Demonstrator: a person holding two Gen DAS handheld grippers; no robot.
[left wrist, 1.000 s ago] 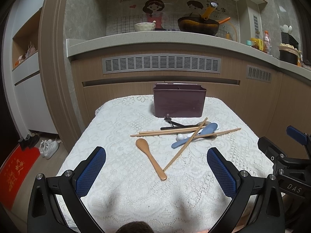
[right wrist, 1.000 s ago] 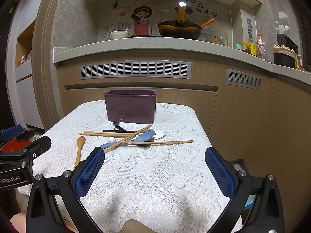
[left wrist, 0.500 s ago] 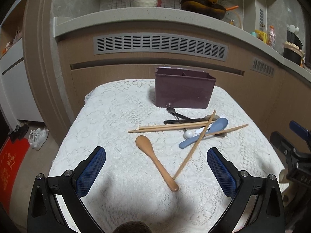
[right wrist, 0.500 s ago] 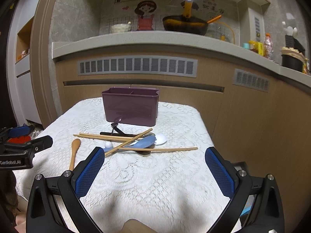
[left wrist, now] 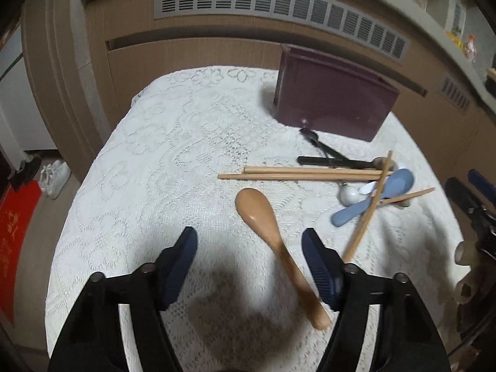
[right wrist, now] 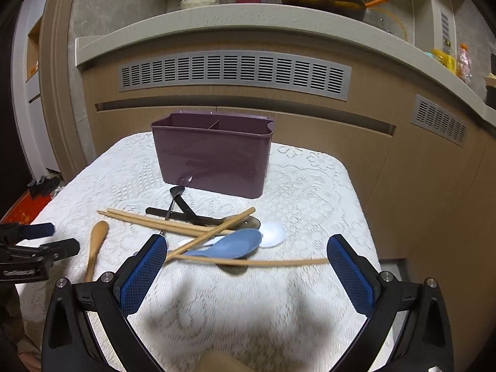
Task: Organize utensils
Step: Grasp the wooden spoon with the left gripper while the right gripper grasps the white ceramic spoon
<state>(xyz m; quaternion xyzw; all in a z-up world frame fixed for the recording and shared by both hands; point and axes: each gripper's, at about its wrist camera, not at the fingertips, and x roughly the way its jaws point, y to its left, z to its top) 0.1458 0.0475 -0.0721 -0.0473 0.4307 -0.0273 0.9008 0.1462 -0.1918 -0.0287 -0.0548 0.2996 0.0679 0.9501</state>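
Utensils all loose on the counter (right wrist: 310, 186), none sorted yet as far as I can see. Purple caddy (right wrist: 214, 158) sits at the far side of the lace cloth; the two compartments visible from the right wrist view look empty, though I can't see down to the bottom.

Pile just in front of the caddy:
- two chopsticks (left wrist: 297, 173) lying side by side, a third (left wrist: 369, 207) crossing them diagonally, a fourth (right wrist: 248, 261) running along the near edge of the pile
- blue spoon (right wrist: 235, 241) on top of a white spoon (right wrist: 271, 234)
- dark-handled utensils (right wrist: 183, 210) and a small metal spoon (right wrist: 176, 192), its bowl nearly touching the caddy wall
- wooden spoon (left wrist: 269, 238) apart from the pile, nearer the left side

Left gripper (left wrist: 249, 257): jaws closing, wooden spoon handle between them, close against the right pad. No clamp yet that I can confirm; spoon looks flat on the cloth. Judging it's the first pick.

Right gripper (right wrist: 246, 266): jaws wide apart, nothing held, poised over the near edge of the pile with the long chopstick running between the pads.

Progress: basically zero. Left to do: every piece into the caddy, presumably chopsticks and spoons in separate compartments. Crossed chopsticks over the blue spoon will likely drag neighbours when lifted.
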